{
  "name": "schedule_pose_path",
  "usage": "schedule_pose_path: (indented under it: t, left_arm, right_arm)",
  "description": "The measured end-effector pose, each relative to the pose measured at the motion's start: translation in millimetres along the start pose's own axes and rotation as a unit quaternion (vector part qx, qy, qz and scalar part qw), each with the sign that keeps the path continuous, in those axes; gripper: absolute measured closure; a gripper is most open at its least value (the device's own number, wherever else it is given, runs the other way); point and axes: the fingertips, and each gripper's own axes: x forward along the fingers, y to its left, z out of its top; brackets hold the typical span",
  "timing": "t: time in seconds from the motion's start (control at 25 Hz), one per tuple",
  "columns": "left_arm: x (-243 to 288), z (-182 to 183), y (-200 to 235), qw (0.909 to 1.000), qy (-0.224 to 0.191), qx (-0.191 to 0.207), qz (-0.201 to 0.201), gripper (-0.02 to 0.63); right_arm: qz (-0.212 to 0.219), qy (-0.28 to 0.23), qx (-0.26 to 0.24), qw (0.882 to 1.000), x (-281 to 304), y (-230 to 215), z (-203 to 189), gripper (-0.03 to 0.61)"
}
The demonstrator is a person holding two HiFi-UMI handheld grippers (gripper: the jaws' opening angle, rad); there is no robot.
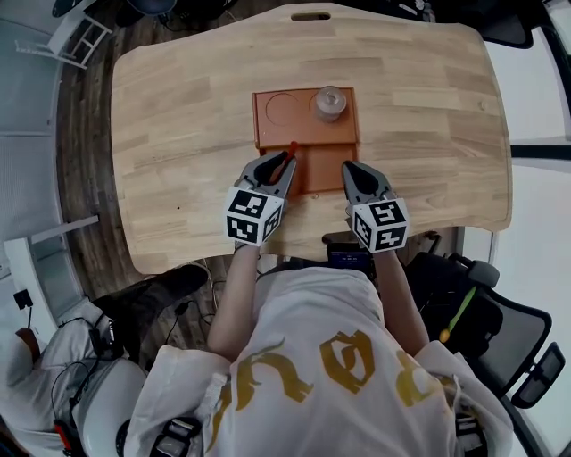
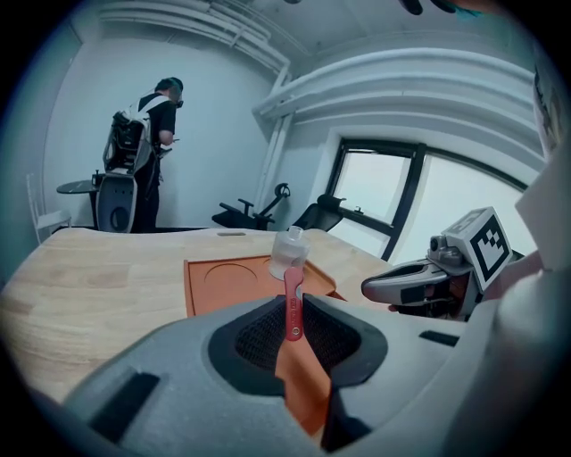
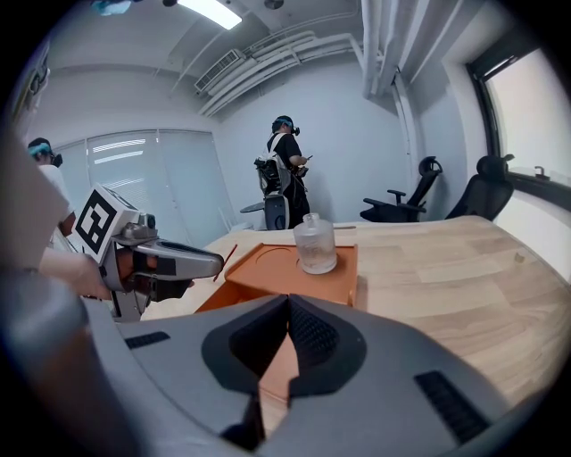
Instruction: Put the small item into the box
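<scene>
An orange box with a round recess lies in the middle of the wooden table. A clear glass bottle stands upright in its far right corner. My left gripper hovers at the box's near left edge, shut on a small red stick-shaped item that pokes up between the jaws. The left gripper view shows the red item pinched upright, with the bottle and box beyond. My right gripper sits at the box's near right edge, shut with nothing in it, the same in its own view.
A slot handle is cut into the table's far edge. A person with a backpack stands beyond the table. Office chairs stand by the window. A black chair is at my right.
</scene>
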Motion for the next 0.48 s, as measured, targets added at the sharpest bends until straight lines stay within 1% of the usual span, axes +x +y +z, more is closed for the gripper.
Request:
schedule_pose_path:
  t: [0.16,0.36,0.48]
  left_arm:
    - [8,-7,-1,0.9996,0.020,0.016,-0.006,0.557]
    - [17,-18,-3,0.9985,0.047,0.025,-0.014,0.557]
    - [23,-26,-4,0.9965,0.071,0.041,-0.017,0.557]
  right_arm:
    - [0.000,0.007,0.002,1.000,6,-3,-3,0.566]
    - [0.000,0.017,0.008,1.000,8,-9,-10,0.567]
    - [0.000,0.022,0.011,1.000,10,-12,-14,0.566]
